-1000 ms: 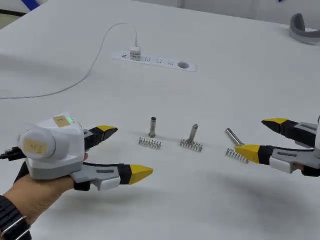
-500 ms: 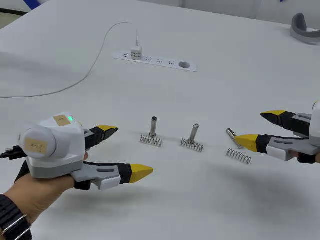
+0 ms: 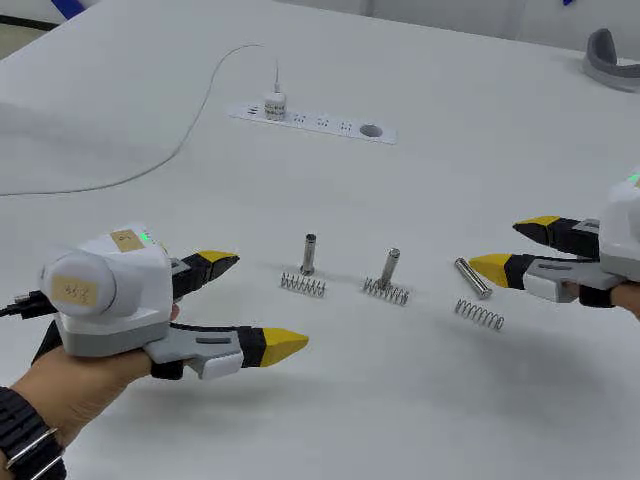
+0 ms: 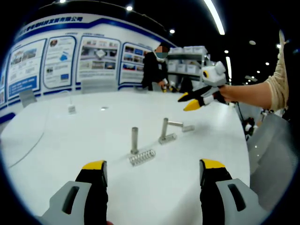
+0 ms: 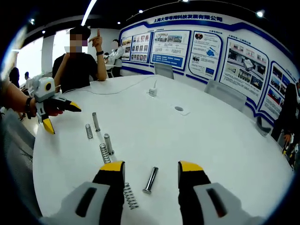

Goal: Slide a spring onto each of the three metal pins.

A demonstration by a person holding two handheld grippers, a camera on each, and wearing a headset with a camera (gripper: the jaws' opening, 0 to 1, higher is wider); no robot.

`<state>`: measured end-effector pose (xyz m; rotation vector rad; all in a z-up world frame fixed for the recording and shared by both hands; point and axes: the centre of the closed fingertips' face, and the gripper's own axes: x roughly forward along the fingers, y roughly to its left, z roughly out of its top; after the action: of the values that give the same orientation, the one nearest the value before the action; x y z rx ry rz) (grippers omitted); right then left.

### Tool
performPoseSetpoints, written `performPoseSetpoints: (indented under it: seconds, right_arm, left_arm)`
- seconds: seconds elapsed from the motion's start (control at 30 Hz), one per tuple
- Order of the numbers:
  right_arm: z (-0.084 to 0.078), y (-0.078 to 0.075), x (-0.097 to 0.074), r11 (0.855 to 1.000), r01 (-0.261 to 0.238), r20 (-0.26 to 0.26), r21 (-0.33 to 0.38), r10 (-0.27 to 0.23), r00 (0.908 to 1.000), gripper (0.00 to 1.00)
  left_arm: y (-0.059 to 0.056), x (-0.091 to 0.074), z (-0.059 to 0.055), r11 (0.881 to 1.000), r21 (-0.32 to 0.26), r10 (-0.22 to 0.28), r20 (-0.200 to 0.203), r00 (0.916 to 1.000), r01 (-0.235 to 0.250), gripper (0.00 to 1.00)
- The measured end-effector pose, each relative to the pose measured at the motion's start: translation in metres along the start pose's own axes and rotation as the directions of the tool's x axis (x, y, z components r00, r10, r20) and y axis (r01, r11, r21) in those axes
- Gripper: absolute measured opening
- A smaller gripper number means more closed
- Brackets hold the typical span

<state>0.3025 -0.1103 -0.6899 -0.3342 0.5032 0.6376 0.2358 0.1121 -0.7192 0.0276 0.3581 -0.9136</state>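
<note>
Drew the right gripper [image 3: 497, 245] back rightward since a second ago, jaws spread, lower tip near the lying pin [image 3: 472, 278], off the right spring [image 3: 479, 314]. Holds the left gripper [image 3: 266, 300] low at left, jaws spread, with left spring [image 3: 302, 285] and middle spring [image 3: 385, 292] lying before the upright pin [image 3: 309, 253] and leaning pin [image 3: 389, 267] on the surface [image 3: 420, 400]. Power strip [image 3: 320, 121] well behind.

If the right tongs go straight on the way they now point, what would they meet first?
Probably the fallen pin, lying just ahead of the open right tongs; their height is unclear.
</note>
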Motion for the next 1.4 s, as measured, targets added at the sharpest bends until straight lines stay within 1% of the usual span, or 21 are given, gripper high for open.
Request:
performPoseSetpoints:
  seconds: [0.17, 0.53, 0.73, 1.13, 1.27, 1.4]
  right_arm:
    - [-0.004, -0.001, 0.003, 1.0, 0.005, -0.022, 0.01, -0.005, 0.9997, 0.43]
    - [-0.007, -0.006, 0.006, 0.999, 0.026, -0.042, 0.029, -0.024, 0.9988, 0.38]
    - [-0.009, -0.008, 0.007, 0.999, 0.034, -0.055, 0.033, -0.032, 0.998, 0.36]
    - [-0.008, -0.012, 0.018, 0.998, 0.047, -0.091, 0.034, -0.044, 0.9948, 0.31]
    - [-0.01, -0.011, 0.026, 0.998, 0.046, -0.117, 0.041, -0.041, 0.9922, 0.29]
    - [-0.017, -0.011, 0.034, 0.997, 0.055, -0.156, 0.054, -0.046, 0.9867, 0.26]
  left_arm:
    - [0.0, 0.001, 0.001, 1.0, 0.001, -0.001, 0.002, 1.0, 0.001, 0.82]
    - [0.001, 0.002, 0.0, 1.0, 0.006, -0.008, -0.007, 0.9999, 0.008, 0.82]
    - [0.002, 0.002, 0.002, 1.0, 0.004, -0.008, -0.001, 1.0, 0.008, 0.81]
    - [0.0, 0.003, 0.002, 1.0, 0.003, -0.009, -0.001, 1.0, 0.009, 0.81]
    - [0.0, 0.004, 0.002, 1.0, 0.003, -0.009, -0.001, 1.0, 0.009, 0.81]
    - [-0.001, 0.004, 0.001, 1.0, 0.003, -0.01, -0.003, 1.0, 0.01, 0.81]
